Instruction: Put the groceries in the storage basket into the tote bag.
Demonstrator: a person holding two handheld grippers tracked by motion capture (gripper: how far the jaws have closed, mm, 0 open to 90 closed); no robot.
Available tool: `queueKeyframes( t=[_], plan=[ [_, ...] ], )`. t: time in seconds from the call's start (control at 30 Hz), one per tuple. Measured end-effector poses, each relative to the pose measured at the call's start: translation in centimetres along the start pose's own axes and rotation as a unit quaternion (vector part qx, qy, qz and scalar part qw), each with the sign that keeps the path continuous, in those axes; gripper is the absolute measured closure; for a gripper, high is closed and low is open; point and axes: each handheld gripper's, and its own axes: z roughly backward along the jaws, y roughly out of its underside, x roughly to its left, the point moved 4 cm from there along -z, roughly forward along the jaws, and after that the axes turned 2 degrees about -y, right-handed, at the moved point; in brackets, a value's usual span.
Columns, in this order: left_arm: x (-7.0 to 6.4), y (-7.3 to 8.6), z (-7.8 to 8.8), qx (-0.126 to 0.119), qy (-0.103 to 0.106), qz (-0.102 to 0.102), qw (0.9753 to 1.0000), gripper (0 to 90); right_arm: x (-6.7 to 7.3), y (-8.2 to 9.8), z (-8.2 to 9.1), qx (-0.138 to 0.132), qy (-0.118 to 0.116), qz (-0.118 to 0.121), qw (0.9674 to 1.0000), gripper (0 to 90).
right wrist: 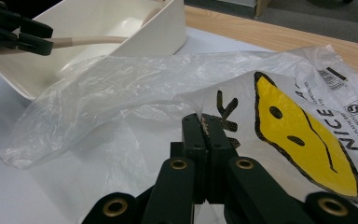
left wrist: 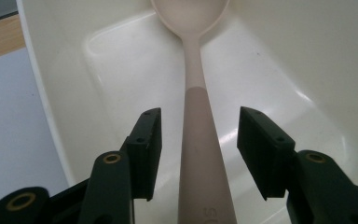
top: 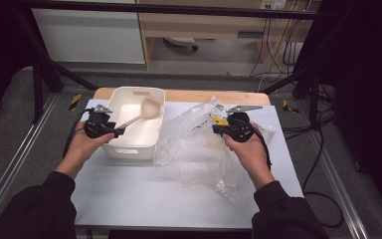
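Beige ladle [left wrist: 196,135], bowl top cropped, between open left hand-held gripper [left wrist: 199,154]; right hand-held gripper [right wrist: 207,128] pinching plastic bag [right wrist: 279,116].

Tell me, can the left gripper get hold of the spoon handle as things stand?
Probably yes. The left gripper is open with the spoon handle lying between its fingers, gaps on both sides, nothing blocking inside the white tub.
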Motion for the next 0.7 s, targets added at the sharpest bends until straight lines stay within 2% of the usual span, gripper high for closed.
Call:
queueKeyframes(
  t=[0.23,0.4,0.6,0.7],
  plan=[
    [0.05,0.15,-0.05,0.004,0.0,-0.001,1.0,53.2,0.13,0.01,-0.1,0.002,-0.001,0.002,1.0,90.0],
    [0.16,0.18,-0.06,0.006,-0.01,-0.003,0.9999,59.8,0.14,0.03,-0.17,0.004,0.0,0.002,1.0,90.0],
    [0.1,0.2,-0.07,0.004,-0.008,-0.01,0.9999,62.6,0.2,0.04,-0.16,0.005,0.0,0.002,1.0,90.0],
    [0.03,0.21,-0.12,0.005,0.002,-0.009,0.9999,66.8,0.19,0.05,-0.16,0.005,0.001,0.002,1.0,90.0]
  ],
)
